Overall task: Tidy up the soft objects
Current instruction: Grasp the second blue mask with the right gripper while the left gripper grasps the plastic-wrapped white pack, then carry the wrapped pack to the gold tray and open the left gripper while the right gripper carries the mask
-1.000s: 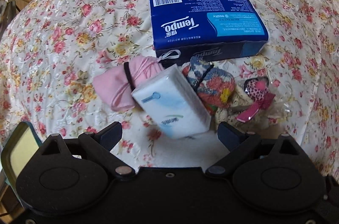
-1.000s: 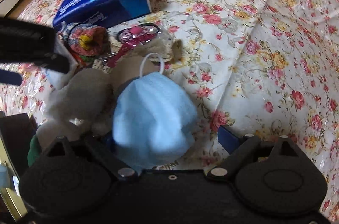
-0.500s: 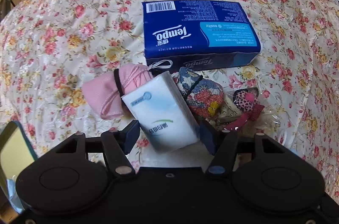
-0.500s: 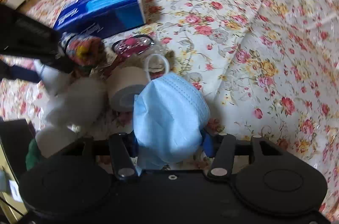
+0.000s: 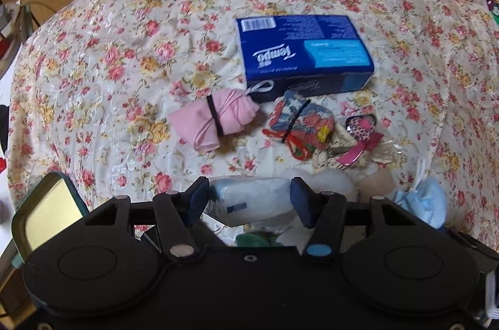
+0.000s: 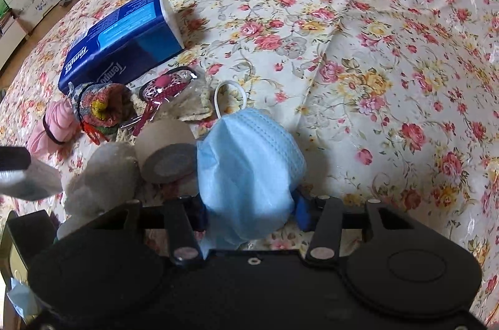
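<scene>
Left wrist view: my left gripper [image 5: 249, 205] has its jaws closing on the white tissue pack [image 5: 249, 200], pads pressed against both short sides, pack raised off the floral cloth [image 5: 124, 49]; just past the fingers lies the pink rolled cloth [image 5: 212, 119] bound by a black band, beside it the knitted multicolour bundle [image 5: 299, 124], also banded; behind both, touching or nearly so, the blue Tempo tissue pack [image 5: 302, 49] lies flat, barcode up; right of the knitted bundle a leopard-print pink hair clip [image 5: 358, 136] in a clear wrapper on a cream crochet piece [image 5: 330, 152]; a yellow-faced mirror [image 5: 50, 217] sits at my lower left edge. Right wrist view: my right gripper [image 6: 249, 213] has jaws closing on the blue face mask [image 6: 249, 171], fabric bunched between the pads, white ear loop [image 6: 230, 96] sticking out ahead of it; immediately left of the mask a beige tape roll [image 6: 168, 152] lies tilted, with a grey-white plush lump [image 6: 103, 177] touching it further left; beyond those the same knitted bundle, pink roll and blue tissue pack, blue pack farthest; whether the mask has left the cloth I cannot tell.
</scene>
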`<action>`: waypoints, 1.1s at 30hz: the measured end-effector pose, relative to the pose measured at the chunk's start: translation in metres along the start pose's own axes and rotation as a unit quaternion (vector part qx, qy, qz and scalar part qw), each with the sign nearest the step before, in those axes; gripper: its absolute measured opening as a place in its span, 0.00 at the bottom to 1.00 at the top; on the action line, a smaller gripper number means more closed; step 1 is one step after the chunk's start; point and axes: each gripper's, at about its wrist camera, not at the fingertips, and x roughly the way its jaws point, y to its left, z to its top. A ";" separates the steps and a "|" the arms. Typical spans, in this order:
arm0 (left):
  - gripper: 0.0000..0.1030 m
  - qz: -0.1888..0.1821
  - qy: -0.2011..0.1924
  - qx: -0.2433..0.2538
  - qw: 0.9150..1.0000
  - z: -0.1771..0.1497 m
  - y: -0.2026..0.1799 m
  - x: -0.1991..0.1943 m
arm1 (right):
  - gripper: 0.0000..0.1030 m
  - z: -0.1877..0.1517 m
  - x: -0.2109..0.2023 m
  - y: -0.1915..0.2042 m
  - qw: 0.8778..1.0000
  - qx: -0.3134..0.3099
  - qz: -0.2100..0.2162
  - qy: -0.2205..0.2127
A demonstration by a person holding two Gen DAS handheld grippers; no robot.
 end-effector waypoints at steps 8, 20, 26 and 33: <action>0.56 0.019 0.018 0.004 1.000 -0.002 -0.002 0.024 | 0.47 0.000 0.001 -0.002 1.000 0.001 -0.002 0.001; 0.69 0.041 0.057 -0.007 0.998 -0.003 0.003 0.055 | 0.48 0.001 0.002 -0.003 1.000 -0.001 0.004 0.002; 0.49 0.036 0.053 -0.020 0.998 -0.005 0.012 0.050 | 0.48 0.001 0.002 -0.003 1.000 0.001 0.004 0.000; 0.49 0.024 0.025 -0.018 0.999 -0.014 0.022 0.010 | 0.44 0.004 -0.007 -0.005 1.000 0.008 -0.007 -0.007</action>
